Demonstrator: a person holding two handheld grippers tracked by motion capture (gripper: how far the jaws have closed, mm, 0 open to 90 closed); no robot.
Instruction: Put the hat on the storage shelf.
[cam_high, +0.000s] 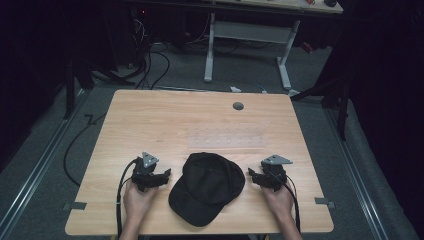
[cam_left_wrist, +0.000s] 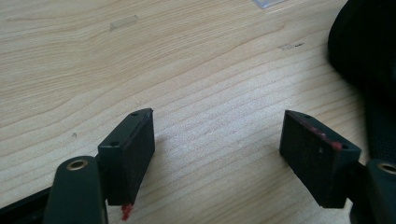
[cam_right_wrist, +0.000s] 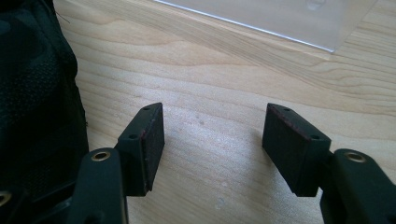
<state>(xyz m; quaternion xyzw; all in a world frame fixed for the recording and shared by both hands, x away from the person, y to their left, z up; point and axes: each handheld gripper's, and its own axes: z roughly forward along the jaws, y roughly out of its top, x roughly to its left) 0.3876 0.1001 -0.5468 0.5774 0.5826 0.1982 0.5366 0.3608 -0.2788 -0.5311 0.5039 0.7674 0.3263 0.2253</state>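
High view: black cap (cam_high: 206, 187) lies flat on the wooden desk (cam_high: 150, 125), near the front edge, roughly centred between the two hands. Brim points toward the front-left corner, crown toward the back. Left hand-held gripper (cam_high: 164, 175) sits on the desk just left of the cap, tips aimed at it, close to the fabric; can't tell from here if they touch. Right hand-held gripper (cam_high: 251, 174) sits just right of the cap, also aimed inward, near the crown. A clear plastic sheet (cam_high: 227, 141) lies flat on the desk behind the cap. Small grey round cap plug (cam_high: 238, 106) in the desk near the back edge. Beyond the desk, a white table frame (cam_high: 247, 45) stands on the grey floor.

Left gripper view: left hand-held gripper (cam_left_wrist: 217, 140) is released, jaws wide apart, only bare desk between them. Cap (cam_left_wrist: 369, 51) fills the right edge, outside the right jaw. Red marks on both pads.

Right gripper view: right hand-held gripper (cam_right_wrist: 212, 135) is released too, jaws spread, bare wood between. Cap (cam_right_wrist: 37, 93) sits at the left, just beside the left jaw, not in the gap. Plastic sheet (cam_right_wrist: 289, 18) edge runs across the top.
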